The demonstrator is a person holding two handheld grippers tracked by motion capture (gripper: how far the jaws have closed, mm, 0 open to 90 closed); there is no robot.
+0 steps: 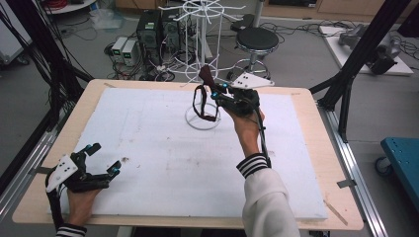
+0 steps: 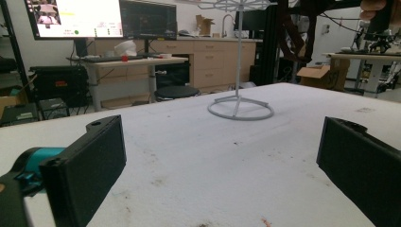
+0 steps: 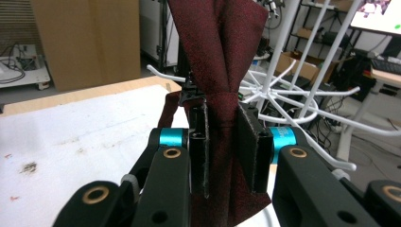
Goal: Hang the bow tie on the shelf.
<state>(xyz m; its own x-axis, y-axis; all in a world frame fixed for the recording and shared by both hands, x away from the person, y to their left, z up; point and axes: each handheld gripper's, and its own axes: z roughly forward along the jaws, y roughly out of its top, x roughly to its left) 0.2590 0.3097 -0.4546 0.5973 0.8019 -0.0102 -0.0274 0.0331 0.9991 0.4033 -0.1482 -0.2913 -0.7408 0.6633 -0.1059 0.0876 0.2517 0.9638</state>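
A dark red necktie (image 1: 203, 94) hangs in the air beside the white wire rack (image 1: 202, 49) at the table's far middle. My right gripper (image 1: 217, 92) is shut on it; in the right gripper view the red fabric (image 3: 222, 66) is pinched between the two black jaws and rises above them, with the gripper (image 3: 222, 146) close to the rack's wire arms (image 3: 283, 94). A loop of the tie dangles over the rack's ring base (image 1: 202, 120). My left gripper (image 1: 103, 159) rests at the near left of the white mat, open and holding nothing; its view shows the ring base (image 2: 240, 110) far ahead.
A white foam mat (image 1: 163, 163) covers most of the wooden table (image 1: 326, 163). A black stool (image 1: 257, 39) and computer boxes (image 1: 148, 29) stand on the floor behind the table. Black frame posts (image 1: 365, 49) rise at the right and left.
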